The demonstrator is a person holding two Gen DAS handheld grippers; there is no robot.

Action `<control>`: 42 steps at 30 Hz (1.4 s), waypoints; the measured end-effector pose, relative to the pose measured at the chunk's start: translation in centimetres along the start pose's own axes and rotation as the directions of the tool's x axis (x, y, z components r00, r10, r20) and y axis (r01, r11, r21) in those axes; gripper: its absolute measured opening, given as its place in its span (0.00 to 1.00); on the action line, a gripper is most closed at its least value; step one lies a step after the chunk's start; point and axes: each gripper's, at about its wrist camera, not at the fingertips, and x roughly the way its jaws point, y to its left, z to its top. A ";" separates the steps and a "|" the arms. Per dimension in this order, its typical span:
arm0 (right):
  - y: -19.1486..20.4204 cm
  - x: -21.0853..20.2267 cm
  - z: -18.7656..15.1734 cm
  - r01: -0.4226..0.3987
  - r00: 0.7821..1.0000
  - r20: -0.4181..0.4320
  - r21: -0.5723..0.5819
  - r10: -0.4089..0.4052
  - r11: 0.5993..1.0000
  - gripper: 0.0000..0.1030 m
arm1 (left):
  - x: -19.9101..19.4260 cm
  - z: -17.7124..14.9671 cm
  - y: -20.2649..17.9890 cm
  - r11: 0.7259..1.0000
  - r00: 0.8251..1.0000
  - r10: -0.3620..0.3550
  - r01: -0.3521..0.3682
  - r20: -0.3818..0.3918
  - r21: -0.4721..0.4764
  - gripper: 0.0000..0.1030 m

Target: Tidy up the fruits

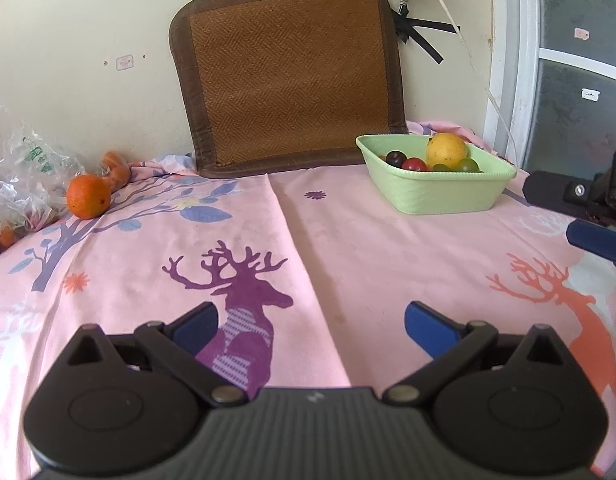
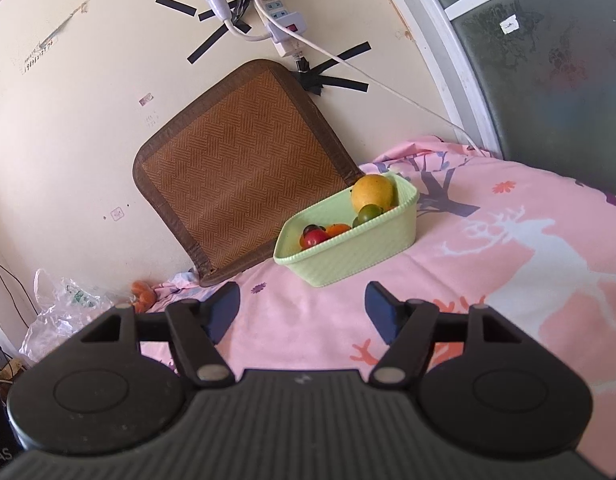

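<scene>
Left tongs (image 1: 309, 326): nearest my left camera, jaws spread wide, nothing between them; below them only the pink sheet (image 1: 347, 248) and its purple deer print.
Right tongs (image 2: 302, 312): jaws wide apart as well, empty; they point at the near side of the basket without touching it. In the left view they show at the right edge of the frame, near the basket's right end.
Basket (image 1: 435, 196): pale green, on the bed toward the far right corner, just in front of the woven mat (image 1: 288, 76) leaning on the wall.
Basket contents: one big yellow fruit (image 1: 446, 150) at the back, a few small ones, dark, red and green, in front; an orange piece shows in the right view only.
Orange (image 1: 88, 196): loose on the sheet at the far left edge, well apart from the basket, touching or just beside the plastic bag (image 1: 20, 176).
Bag contents: some small fruit seems to sit low inside; too crumpled to count.
Step in hand (judged): between picks, both tongs free, with the orange the likeliest next item.
Next move (judged): left tongs go to the far left edge, straddle the orange at its widest, close gently, then carry it across to the basket.
Caution: it is round and could roll toward the bag if nudged from one side.
</scene>
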 end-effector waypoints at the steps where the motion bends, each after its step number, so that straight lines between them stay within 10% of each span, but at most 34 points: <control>1: 0.1 -0.1 0.1 -0.004 1.000 0.004 0.001 0.004 1.000 0.72 | -0.1 0.0 0.0 1.000 1.000 -0.003 0.003 -0.004 0.005 1.00; 42: 0.5 -0.5 -0.3 -0.022 1.000 -0.004 0.005 0.022 1.000 0.73 | -1.7 0.3 0.6 0.993 0.993 0.119 -0.119 0.020 0.018 1.00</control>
